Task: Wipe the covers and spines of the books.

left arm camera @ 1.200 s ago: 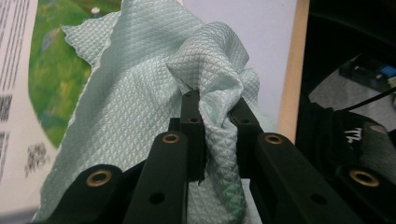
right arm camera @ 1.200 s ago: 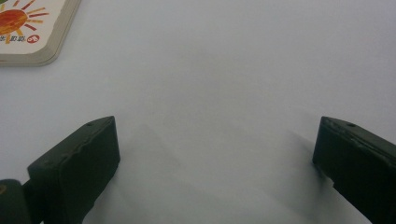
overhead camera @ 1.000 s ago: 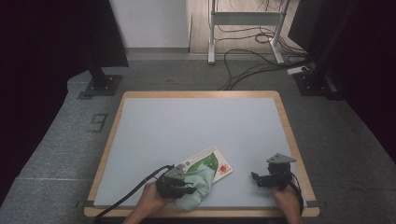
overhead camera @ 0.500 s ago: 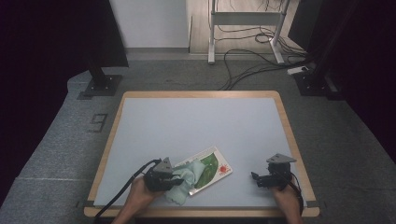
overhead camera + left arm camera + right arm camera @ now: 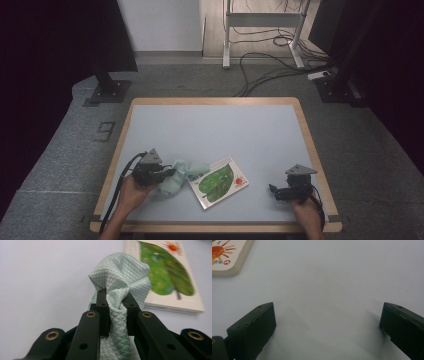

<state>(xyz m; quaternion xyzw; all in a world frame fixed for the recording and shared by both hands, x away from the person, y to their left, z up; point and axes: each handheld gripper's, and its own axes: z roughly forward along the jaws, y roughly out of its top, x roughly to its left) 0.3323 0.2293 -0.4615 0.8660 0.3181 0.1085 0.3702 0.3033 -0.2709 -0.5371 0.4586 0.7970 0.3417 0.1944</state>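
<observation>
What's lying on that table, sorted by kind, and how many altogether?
Cloths: 1, the pale green cloth, pinched in the left gripper
Books: 1, the leaf-cover book
Handheld grippers: 2, counting the right gripper, open
Total: 4

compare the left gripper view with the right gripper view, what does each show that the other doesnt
Left gripper view alone: the left gripper shut on a bunched, pale green cloth, and the book's green leaf picture. Right gripper view alone: the right gripper with its jaws wide apart and nothing between them, over bare table. Shared: the book, its orange sun, and the pale tabletop.
</observation>
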